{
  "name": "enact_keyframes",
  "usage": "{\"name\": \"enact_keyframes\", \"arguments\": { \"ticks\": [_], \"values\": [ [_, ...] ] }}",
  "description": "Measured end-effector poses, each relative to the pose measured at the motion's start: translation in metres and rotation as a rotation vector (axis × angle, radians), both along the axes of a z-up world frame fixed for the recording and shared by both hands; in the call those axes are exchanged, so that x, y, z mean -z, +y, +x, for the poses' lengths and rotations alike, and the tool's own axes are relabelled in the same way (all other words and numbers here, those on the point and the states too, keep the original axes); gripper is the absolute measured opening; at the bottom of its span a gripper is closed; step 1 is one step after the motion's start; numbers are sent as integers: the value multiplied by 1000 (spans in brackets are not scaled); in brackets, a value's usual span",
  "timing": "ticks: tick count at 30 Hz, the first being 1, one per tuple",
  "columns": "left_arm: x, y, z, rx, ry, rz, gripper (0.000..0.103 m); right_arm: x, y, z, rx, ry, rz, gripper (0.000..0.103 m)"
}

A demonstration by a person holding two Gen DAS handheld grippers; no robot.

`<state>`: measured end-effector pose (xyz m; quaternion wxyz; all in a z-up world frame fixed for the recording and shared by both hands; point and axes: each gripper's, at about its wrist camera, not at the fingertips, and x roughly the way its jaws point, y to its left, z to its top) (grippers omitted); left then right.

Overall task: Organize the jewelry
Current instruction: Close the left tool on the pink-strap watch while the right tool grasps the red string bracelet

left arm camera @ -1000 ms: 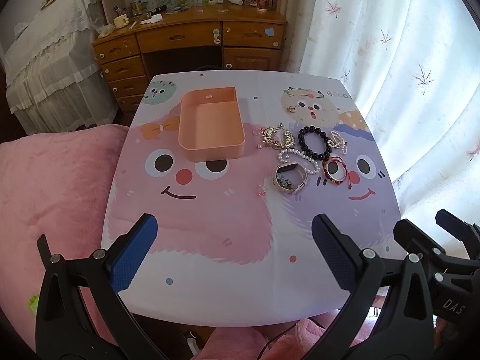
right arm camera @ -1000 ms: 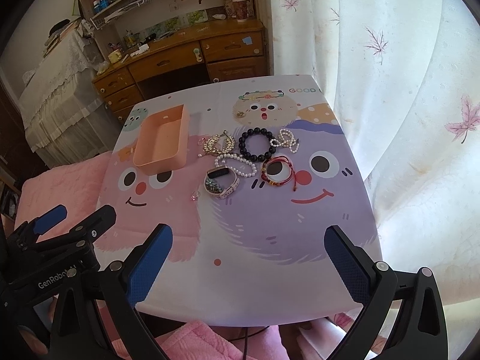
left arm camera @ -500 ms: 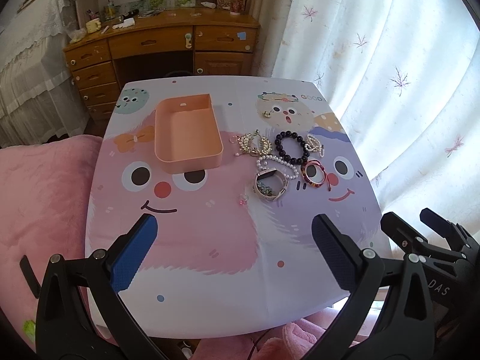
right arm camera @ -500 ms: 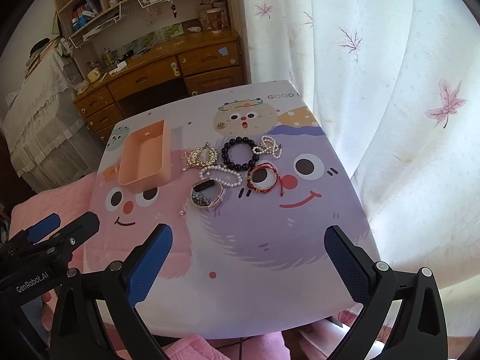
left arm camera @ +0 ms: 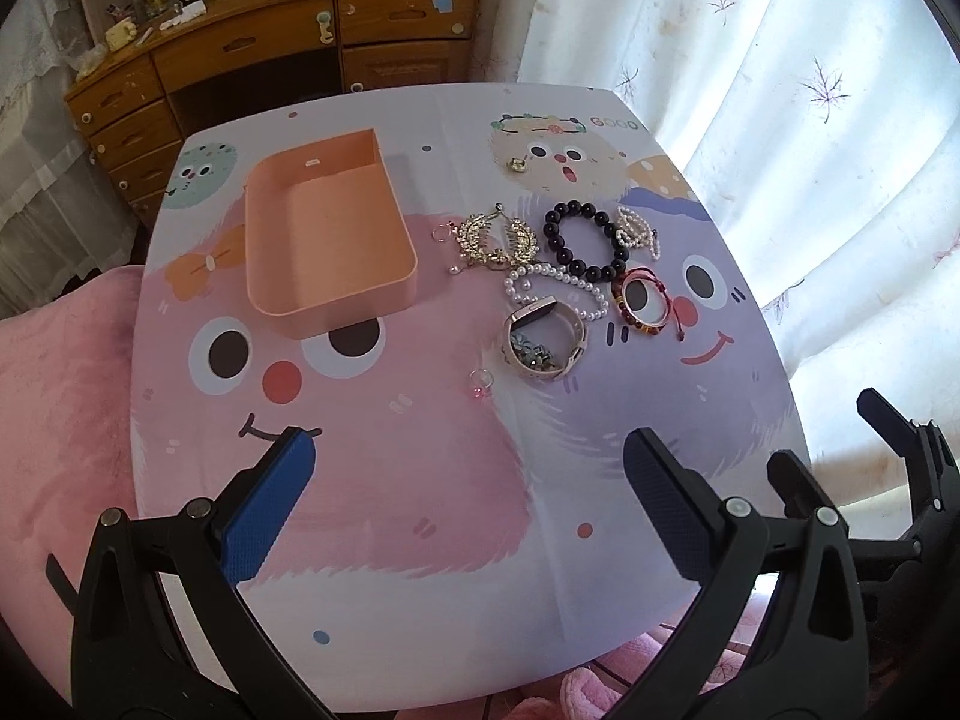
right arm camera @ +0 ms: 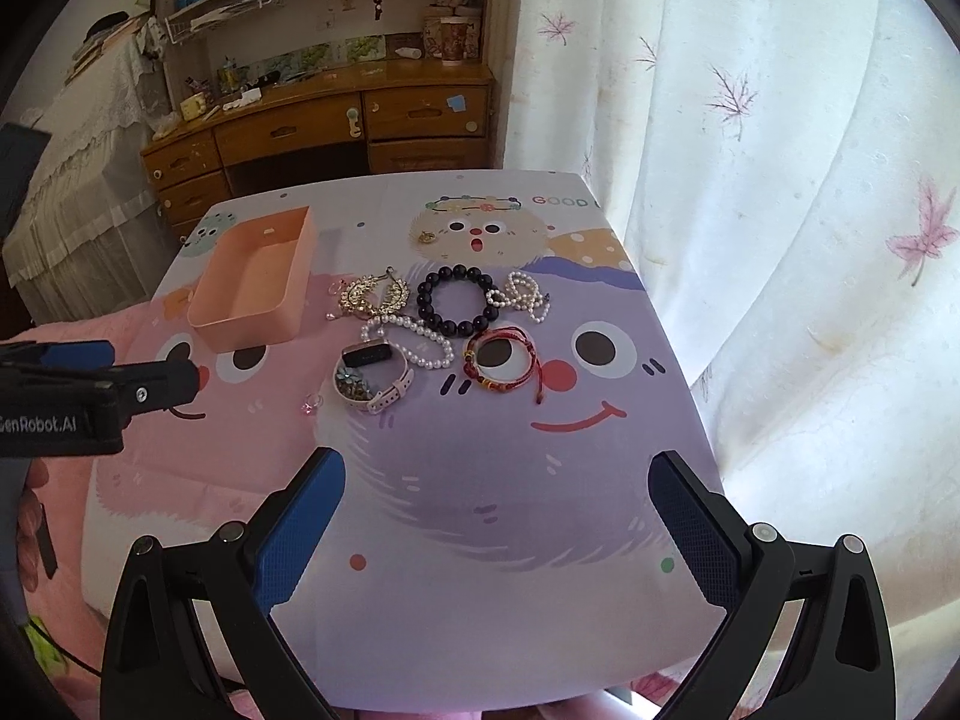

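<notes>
One empty peach plastic tray (left arm camera: 327, 243) sits on the left half of the table, and the jewelry lies in a loose cluster just to its right: one gold leaf-shaped brooch (left arm camera: 497, 238), one dark round-bead bracelet (left arm camera: 585, 238), two white pearl strands, a long one (left arm camera: 555, 288) and a small bunched one (left arm camera: 637, 230), one red cord bracelet (left arm camera: 645, 303), and one pale wristband (left arm camera: 545, 341) with small trinkets lying inside its loop. Three little pieces lie apart: a pink-stoned ring (left arm camera: 480, 384) in front of the wristband, a thin ring (left arm camera: 441, 232) beside the brooch, and a gold charm (left arm camera: 516, 165) farther back. The tabletop (left arm camera: 390, 480) is printed with pink and purple cartoon faces. Both tools hover over its near edge, the left gripper (left arm camera: 468, 501) and right gripper (right arm camera: 498, 525) each with blue pads spread wide, holding nothing. Behind stand a wooden desk (right arm camera: 336, 126), cluttered shelves and a white leaf-print curtain (right arm camera: 780, 180).
</notes>
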<state>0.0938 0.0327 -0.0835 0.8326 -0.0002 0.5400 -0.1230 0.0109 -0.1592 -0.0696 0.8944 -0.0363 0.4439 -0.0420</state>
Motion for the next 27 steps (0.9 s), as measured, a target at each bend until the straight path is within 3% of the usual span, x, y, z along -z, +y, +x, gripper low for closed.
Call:
{"name": "enact_keyframes", "arguments": {
  "ticks": [5,9,16,20,24,27],
  "values": [
    [32,-21,40,-13,25,-25,102,38,1,47,-204,-30,-137,103],
    [65,-44,64,-27,33,7,102,83,-10,89,-238,-44,-187,103],
    [119,-64,94,-145,56,-10,98,155,-42,138,-234,38,-54,103],
    [136,-73,105,-166,61,17,93,176,-54,151,-249,73,-14,103],
    [150,-82,113,-159,77,65,71,184,-64,160,-271,89,30,103],
    [153,-86,114,-124,67,71,69,188,-65,165,-281,101,70,102]
  ]
}}
